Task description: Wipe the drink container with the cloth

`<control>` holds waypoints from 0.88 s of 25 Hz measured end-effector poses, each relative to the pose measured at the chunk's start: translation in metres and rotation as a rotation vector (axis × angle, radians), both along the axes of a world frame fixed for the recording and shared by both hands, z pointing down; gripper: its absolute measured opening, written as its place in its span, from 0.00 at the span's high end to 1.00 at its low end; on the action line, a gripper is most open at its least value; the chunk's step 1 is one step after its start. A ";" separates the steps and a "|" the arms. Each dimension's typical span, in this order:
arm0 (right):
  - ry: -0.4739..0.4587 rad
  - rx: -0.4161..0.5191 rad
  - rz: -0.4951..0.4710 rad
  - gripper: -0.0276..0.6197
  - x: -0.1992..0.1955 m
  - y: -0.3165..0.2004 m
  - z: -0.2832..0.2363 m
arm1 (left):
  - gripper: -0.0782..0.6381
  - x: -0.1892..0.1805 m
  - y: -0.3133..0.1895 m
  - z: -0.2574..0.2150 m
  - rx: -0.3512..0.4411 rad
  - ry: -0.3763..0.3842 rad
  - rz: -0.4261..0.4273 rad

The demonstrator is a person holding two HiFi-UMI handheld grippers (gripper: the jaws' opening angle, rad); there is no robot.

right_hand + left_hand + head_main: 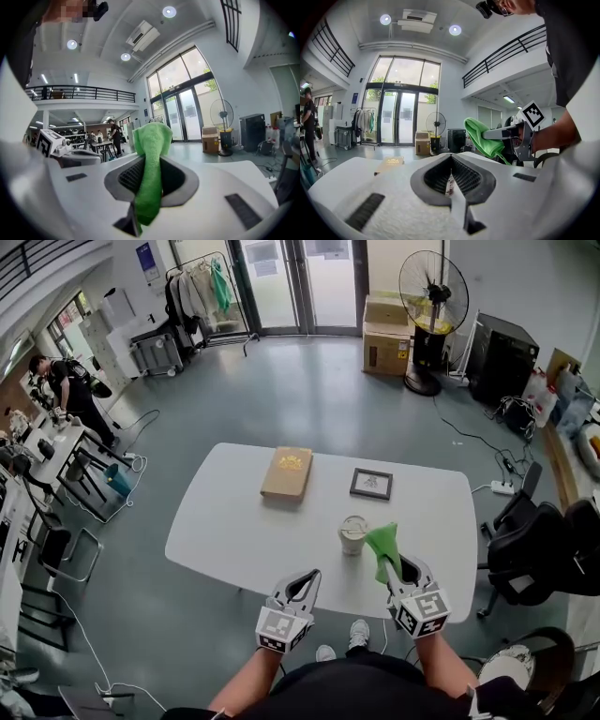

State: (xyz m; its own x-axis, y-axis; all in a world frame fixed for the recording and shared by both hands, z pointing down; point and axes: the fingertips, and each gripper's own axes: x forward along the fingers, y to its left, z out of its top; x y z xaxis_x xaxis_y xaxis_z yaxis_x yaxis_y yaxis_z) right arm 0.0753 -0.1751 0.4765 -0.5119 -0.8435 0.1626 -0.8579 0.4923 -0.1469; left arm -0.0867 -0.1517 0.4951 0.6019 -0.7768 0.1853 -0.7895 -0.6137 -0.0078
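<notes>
Left gripper (305, 579): held low over the near table edge, jaws pressed together with nothing between them (450, 183).
Right gripper (398, 570): raised beside the left one, jaws clamped on the green cloth (151, 154).
Green cloth (382, 542): pinched at its lower part, the bunched top standing up past the jaw tips; also seen from the left gripper view (483, 136).
Drink container (353, 533): a lidded paper cup, upright on the table, just left of the cloth; whether the two touch cannot be told.
White table (234, 521): oval-cornered top, carrying the cup and two flat items farther back.
Tan book (287, 472): lying flat beyond the cup, to its left.
Picture frame (371, 484): dark-edged, flat on the table, right of the book and apart from it.
Pedestal fan (433, 296): on the floor well behind the table, next to stacked cardboard boxes (386, 324).
</notes>
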 end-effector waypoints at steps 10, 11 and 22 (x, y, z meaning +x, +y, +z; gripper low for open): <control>-0.100 -0.161 -0.058 0.84 0.011 -0.046 0.040 | 0.87 0.015 -0.031 0.010 -0.001 -0.047 -0.024; -0.120 -0.182 -0.060 0.84 0.011 -0.050 0.044 | 0.87 0.015 -0.033 0.012 -0.001 -0.048 -0.025; -0.448 -0.474 -0.077 0.84 0.020 -0.088 0.097 | 0.87 0.019 -0.052 0.031 -0.060 -0.074 -0.082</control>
State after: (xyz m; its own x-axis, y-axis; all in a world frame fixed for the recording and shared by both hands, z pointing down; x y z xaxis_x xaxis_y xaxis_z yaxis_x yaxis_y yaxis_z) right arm 0.0950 -0.2626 0.5739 -0.6725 -0.6912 0.2646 -0.6283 0.3442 -0.6977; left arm -0.0676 -0.2036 0.5263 0.5196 -0.8090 0.2746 -0.8357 -0.5481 -0.0333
